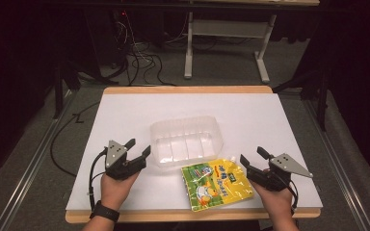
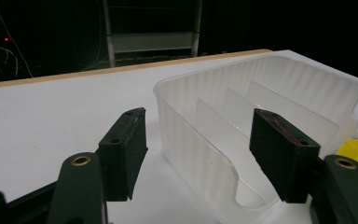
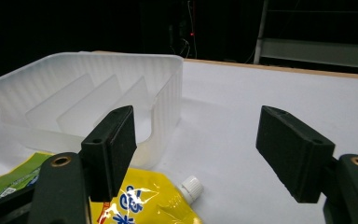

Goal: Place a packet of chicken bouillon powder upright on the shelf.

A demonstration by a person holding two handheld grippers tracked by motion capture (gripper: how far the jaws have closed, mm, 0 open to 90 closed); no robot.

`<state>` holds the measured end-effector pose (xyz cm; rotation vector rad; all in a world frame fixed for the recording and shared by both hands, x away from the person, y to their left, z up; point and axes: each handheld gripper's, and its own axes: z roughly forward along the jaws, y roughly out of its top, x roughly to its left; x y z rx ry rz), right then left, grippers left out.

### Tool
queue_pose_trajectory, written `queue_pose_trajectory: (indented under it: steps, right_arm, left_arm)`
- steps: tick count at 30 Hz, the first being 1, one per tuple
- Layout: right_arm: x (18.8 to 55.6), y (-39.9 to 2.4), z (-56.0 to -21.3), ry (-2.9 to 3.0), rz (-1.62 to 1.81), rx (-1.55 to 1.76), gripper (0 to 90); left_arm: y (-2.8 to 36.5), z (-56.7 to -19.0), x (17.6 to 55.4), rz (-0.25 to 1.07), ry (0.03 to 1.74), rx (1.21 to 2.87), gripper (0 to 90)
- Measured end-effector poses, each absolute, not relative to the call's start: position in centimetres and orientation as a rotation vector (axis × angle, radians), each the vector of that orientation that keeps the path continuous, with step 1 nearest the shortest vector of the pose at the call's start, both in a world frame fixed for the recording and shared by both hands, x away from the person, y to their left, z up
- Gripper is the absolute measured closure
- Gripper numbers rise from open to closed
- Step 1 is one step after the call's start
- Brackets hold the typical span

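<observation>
A clear plastic tray (image 1: 186, 126) with inner dividers sits in the middle of the white table top. Just in front of it lies a flat yellow and green pouch (image 1: 217, 183) with a white screw cap (image 3: 189, 187). My left gripper (image 1: 138, 148) rests at the tray's near left corner, jaws open and bare; in the left gripper view the tray wall (image 2: 200, 140) stands between them, untouched. My right gripper (image 1: 253, 157) sits to the right of the pouch, open with nothing in it. The right gripper view shows the tray (image 3: 98, 100) and the pouch (image 3: 140, 200) to its left.
The white table top (image 1: 125, 115) has a wooden edge (image 1: 188, 89). Beyond it on the dark floor lie cables (image 1: 139, 62) and the legs of a grey stand (image 1: 226, 43).
</observation>
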<state>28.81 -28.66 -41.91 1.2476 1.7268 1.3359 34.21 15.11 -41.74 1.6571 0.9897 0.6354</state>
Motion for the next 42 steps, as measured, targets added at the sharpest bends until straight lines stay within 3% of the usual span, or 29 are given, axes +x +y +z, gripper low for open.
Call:
queue_pose_trajectory:
  steps: [12,15,16,18,26,42]
  right_arm:
    - [28.9,-29.5,-42.1,1.719,1.321,1.278,29.9]
    - [28.9,-29.5,-42.2,1.720,1.323,1.282,30.6]
    - [28.8,-29.5,-42.2,1.720,1.320,1.283,30.8]
    - [28.8,-29.5,-42.2,1.722,1.321,1.285,31.3]
    - [28.8,-29.3,-42.4,1.736,1.314,1.290,33.4]
    - [28.8,-30.2,-43.5,1.804,1.305,1.370,44.6]
  left_arm:
    - [15.0,-41.9,34.0,0.625,0.988,1.681,40.1]
    - [15.5,-41.5,33.6,0.625,0.997,1.637,67.4]
    - [15.7,-41.6,33.5,0.686,1.032,1.649,78.9]
    - [15.8,-42.3,34.0,0.706,1.102,1.684,90.0]
    - [12.9,-46.1,39.7,0.643,1.246,1.830,90.0]
    - [7.0,-45.9,42.7,0.590,1.201,1.866,90.0]
